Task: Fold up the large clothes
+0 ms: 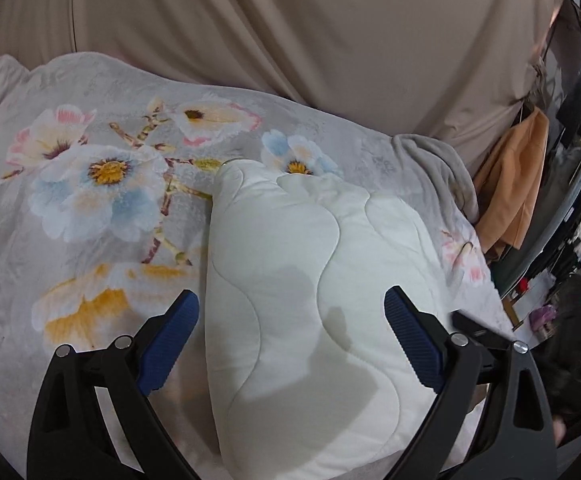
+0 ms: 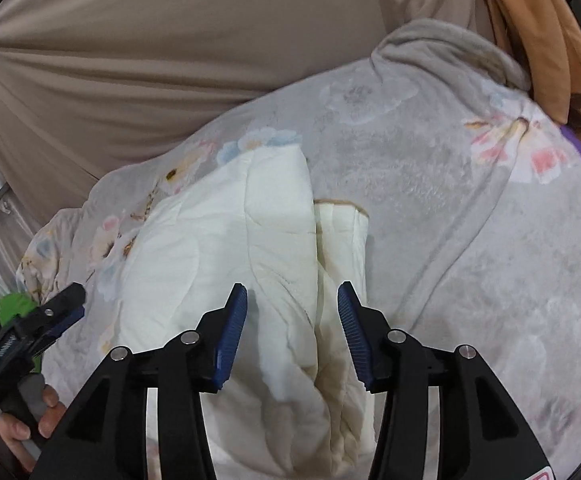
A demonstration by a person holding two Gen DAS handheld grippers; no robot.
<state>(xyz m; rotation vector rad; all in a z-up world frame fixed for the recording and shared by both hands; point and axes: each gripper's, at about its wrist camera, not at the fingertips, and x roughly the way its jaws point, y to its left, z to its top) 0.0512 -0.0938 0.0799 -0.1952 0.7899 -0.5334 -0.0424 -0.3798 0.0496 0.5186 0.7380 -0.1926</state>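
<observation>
left wrist view: folded white quilt (image 1: 310, 300) long axis runs away from camera; left tongs (image 1: 290, 316), right tongs (image 2: 292, 316) both agape, empty.

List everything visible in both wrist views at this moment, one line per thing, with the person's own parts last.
quilted pad: one, cream white, folded into a long strip, lying on the floral blanket in front of both grippers.
floral blanket: one, pale grey with pink, blue and yellow flowers, spread under the pad.
curtain: one, beige, hanging behind the blanket.
orange cloth: one, hanging at the right edge.
green item: one, bright green, far left of the right wrist view; what it is cannot be told.
left gripper: black with blue pads, open above the pad.
right gripper: black with blue pads, open above the pad.
hand: one, on the left gripper's handle.
</observation>
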